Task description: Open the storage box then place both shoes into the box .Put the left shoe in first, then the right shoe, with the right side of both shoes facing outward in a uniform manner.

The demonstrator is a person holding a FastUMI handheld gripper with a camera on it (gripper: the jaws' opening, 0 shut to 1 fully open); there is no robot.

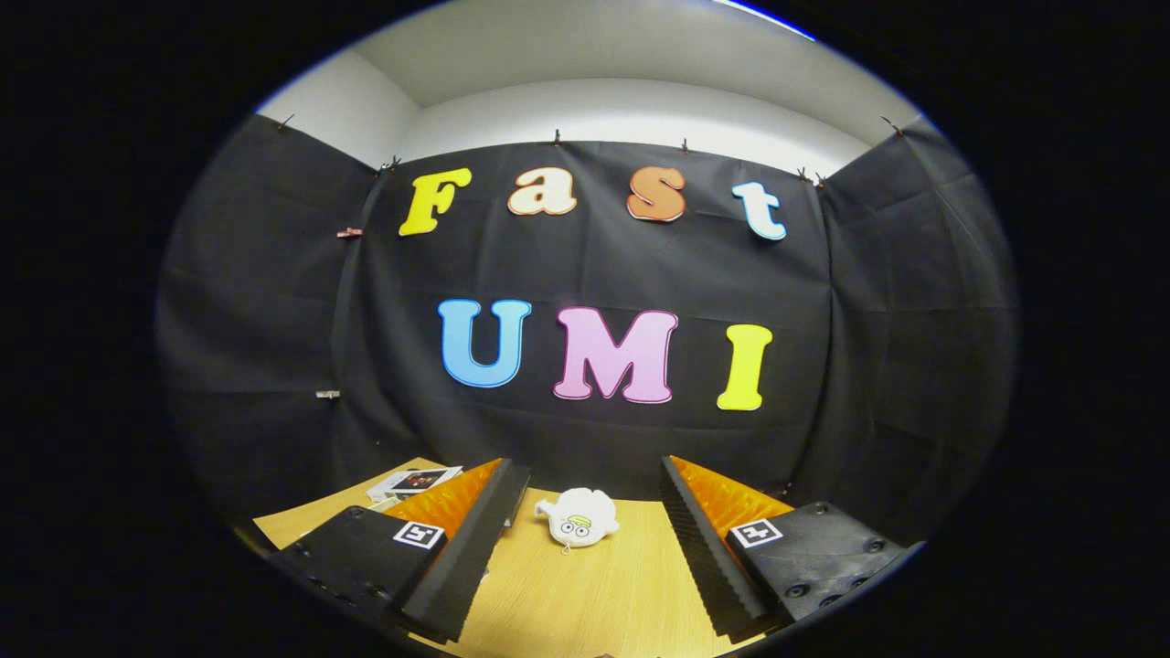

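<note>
My gripper (592, 512) is open, its two fingers spread wide over a light wooden table (585, 594), with nothing between them. Beyond the fingertips, near the table's far edge, lies a small white fluffy shoe (578, 518) with a cartoon face on it. It sits roughly midway between the two fingers and clear of both.
A flat printed card or booklet (413, 482) lies on the table at the far left, beyond the left finger. The black cloth wall stands close behind the table's far edge.
</note>
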